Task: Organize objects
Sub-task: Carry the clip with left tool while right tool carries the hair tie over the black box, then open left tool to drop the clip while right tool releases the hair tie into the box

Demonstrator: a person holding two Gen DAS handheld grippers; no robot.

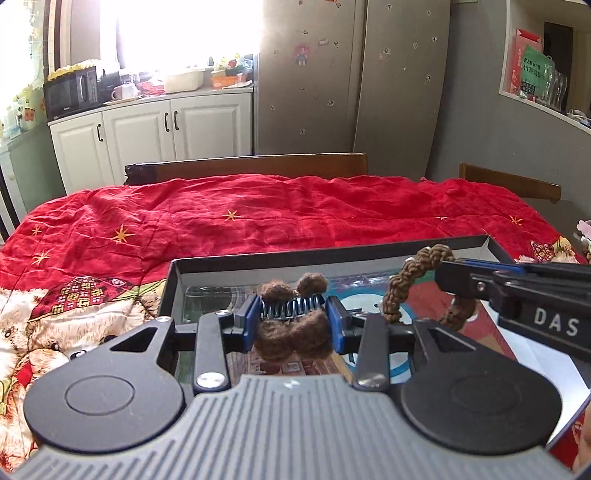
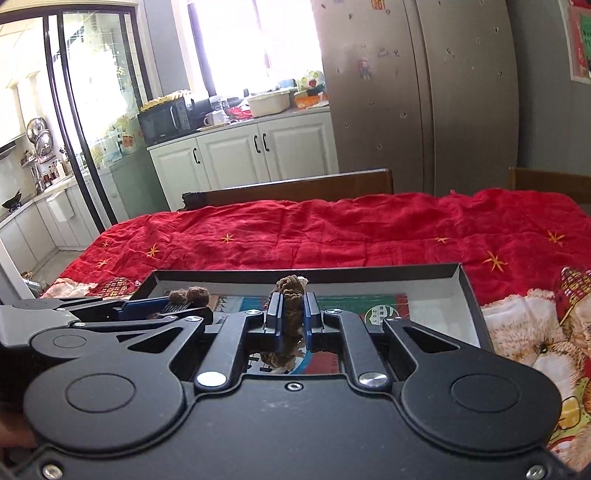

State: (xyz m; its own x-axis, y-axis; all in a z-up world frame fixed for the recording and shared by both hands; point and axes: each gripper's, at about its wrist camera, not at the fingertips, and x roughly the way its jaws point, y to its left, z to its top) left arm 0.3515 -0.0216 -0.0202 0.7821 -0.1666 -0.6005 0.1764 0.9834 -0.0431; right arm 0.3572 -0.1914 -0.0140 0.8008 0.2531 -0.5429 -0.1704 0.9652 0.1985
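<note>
My left claw [image 1: 291,314] pinched on fuzzy brown hair clip [image 1: 291,332], jaws part open, over near left corner of shallow box [image 1: 332,254] on red-covered desk [image 1: 258,218]. Right claw [image 2: 292,317] clamped tight on braided brown hair tie [image 2: 290,314] — soft, limp, light. Clip stiffer, fuzz slippery — grip sides near spring.

Home kitchen with dining area. White base cabinets [image 2: 236,155] with dark handles along the far wall; black microwave [image 2: 166,120], mugs and tubs crowded on the countertop under a bright window [image 1: 184,29]. Tall grey refrigerator [image 1: 351,74] dotted with magnets. Hanging steel pans [image 2: 38,134] and bottles behind a glass sliding door [image 2: 96,110]. Dining table under a red quilted cloth [image 1: 258,214], wooden chair backs [image 1: 258,168] behind it.
</note>
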